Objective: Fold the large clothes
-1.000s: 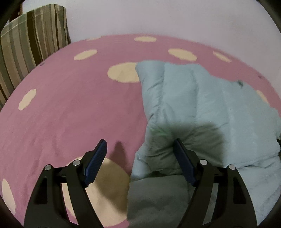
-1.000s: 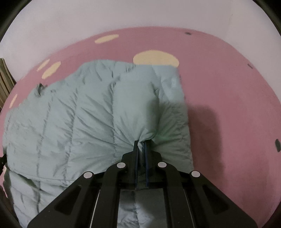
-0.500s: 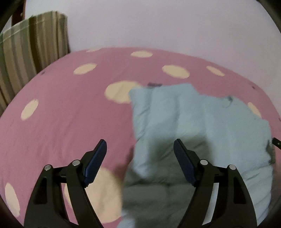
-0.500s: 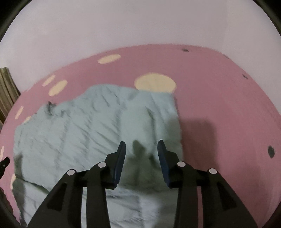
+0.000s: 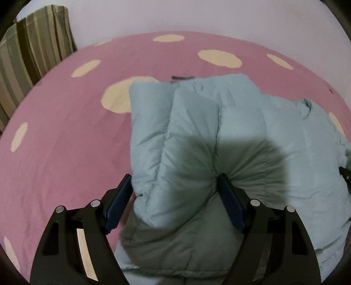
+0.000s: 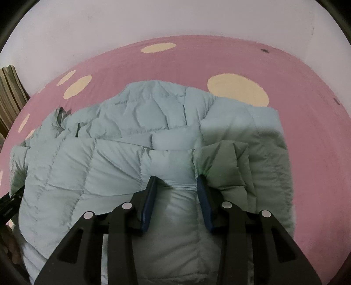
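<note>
1. Pale blue quilted puffer jacket (image 5: 219, 136) lying on pink bedspread (image 5: 65, 131) with cream dots; fills centre to 3 o'clock of left wrist view, centre to 9 o'clock of right wrist view (image 6: 109, 157).
2. Left gripper (image 5: 174, 186) spread wide, jaws straddling a puffy fold at the jacket's left edge; right finger (image 5: 230, 203) pressed into fabric, left finger (image 5: 119, 203) just beside the fold, over the bedspread. Not pinching.
3. Right gripper (image 6: 176, 193) spread partway, a padded ridge of jacket lying between the jaws; fingers (image 6: 149, 201) touching fabric, no clamp.
4. Folded-over flap at 1 o'clock of the right gripper, in shadow.
5. Striped cushion (image 5: 28, 50) at 10 o'clock in left view, well apart from jacket.
6. White wall (image 6: 175, 19) at 12 o'clock behind the bedspread.
7. Large cream dot (image 6: 238, 91) touching jacket's far edge at 1 o'clock, right view.
</note>
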The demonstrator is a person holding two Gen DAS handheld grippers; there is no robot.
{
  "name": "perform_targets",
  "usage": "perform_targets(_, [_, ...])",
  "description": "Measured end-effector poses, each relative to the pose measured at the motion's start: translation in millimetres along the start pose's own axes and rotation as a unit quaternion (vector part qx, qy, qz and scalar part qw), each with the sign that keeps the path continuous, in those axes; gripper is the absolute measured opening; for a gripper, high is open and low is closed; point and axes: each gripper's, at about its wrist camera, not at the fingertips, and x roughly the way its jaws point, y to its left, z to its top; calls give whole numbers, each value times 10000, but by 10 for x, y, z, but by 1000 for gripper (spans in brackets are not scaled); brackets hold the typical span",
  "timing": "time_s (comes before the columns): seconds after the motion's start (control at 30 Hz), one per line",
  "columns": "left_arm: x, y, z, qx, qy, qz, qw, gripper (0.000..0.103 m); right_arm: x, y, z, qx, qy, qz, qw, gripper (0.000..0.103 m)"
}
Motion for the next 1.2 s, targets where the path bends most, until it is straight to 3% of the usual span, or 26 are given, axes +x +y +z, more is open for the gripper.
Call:
perform_targets(0.1, [-256, -79, 40, -44, -408, -130, 9991, 76, -195, 79, 86, 67, -244, 210, 9995, 39])
perform_targets(0.2, [-317, -296, 140, 58, -553, -576, 9968, 76, -208, 302, 138, -147, -286, 379, 9988, 39])
perform_targets(0.27, [-211, -508, 171, 270, -464, -635, 9965, 76, -131, 482, 162, -325, -248, 372, 9985, 39])
perform_targets(0.47, [214, -806, 92, 675, -52, -287, 9973, 78, 265, 644, 49, -591, 90, 173, 9981, 39])
perform_targets(0.6, [-55, -725, 61, 612, -230, -245, 9976, 78, 24, 623, 38, -545, -104, 194, 9983, 39])
perform_targets(0.73, [-348, -702, -109, 569, -526, -517, 9957, 78, -281, 535, -142, -448, -289, 320, 9981, 40])
perform_targets(0.83, [-135, -835, -217, 767, -142, -590, 9952, 78, -168, 525, -280, -442, -9, 248, 9987, 47])
perform_targets(0.93, [-88, -848, -231, 832, -172, -563, 9948, 78, -56, 560, -296, -643, -2, 185, 9978, 47])
perform_targets(1.03, [-340, -700, -237, 718, -289, -942, 9925, 78, -316, 450, -290, -466, -147, 438, 9978, 48])
perform_targets(1.2, [-763, -288, -568, 821, -527, -939, 9908, 82, -847, 56, -572, -388, -413, 490, 9972, 57])
